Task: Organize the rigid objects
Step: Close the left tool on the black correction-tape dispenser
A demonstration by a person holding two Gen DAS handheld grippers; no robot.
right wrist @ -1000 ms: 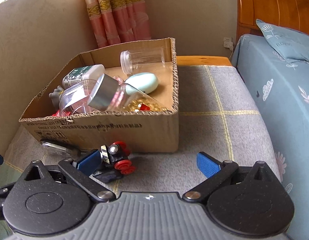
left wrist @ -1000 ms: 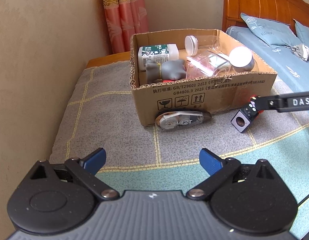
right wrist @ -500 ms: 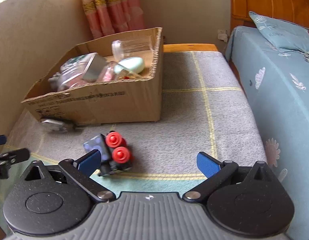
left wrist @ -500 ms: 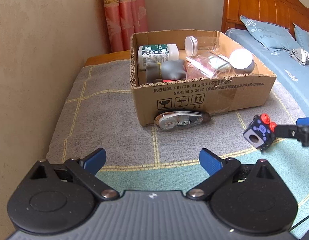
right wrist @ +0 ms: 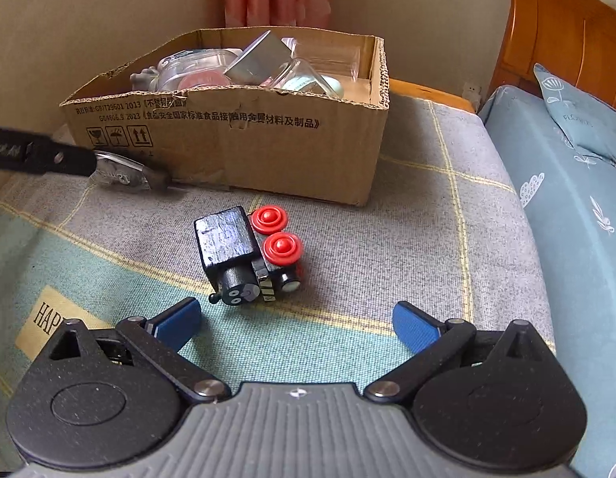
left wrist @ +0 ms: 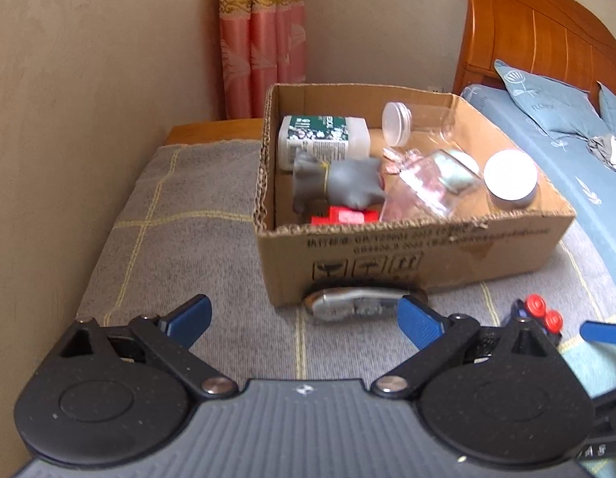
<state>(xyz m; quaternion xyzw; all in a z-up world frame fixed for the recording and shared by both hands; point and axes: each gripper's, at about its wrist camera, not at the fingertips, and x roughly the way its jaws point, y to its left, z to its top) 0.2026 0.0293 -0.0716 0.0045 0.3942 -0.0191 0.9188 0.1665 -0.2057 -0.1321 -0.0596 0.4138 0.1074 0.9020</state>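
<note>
A black toy train with red wheels (right wrist: 248,257) lies on its side on the blanket, a short way in front of my open right gripper (right wrist: 296,322). Its red wheels (left wrist: 542,312) show at the right edge of the left wrist view. A clear correction tape dispenser (left wrist: 359,302) lies against the front of the cardboard box (left wrist: 427,251), just beyond my open left gripper (left wrist: 304,318). In the right wrist view the dispenser (right wrist: 124,173) is partly covered by the left gripper's black finger (right wrist: 41,153). Nothing is between either gripper's fingers.
The box (right wrist: 244,147) holds a white bottle (left wrist: 323,139), a grey figure (left wrist: 339,183), clear jars (left wrist: 423,123) and a red item (left wrist: 343,215). A wall runs along the left. A bed (right wrist: 578,183) with a wooden headboard (left wrist: 530,36) borders the right side.
The left gripper has moved forward and down toward the dispenser at the box front. The right gripper has drawn back and swung round, so the toy train now lies centred before it.
</note>
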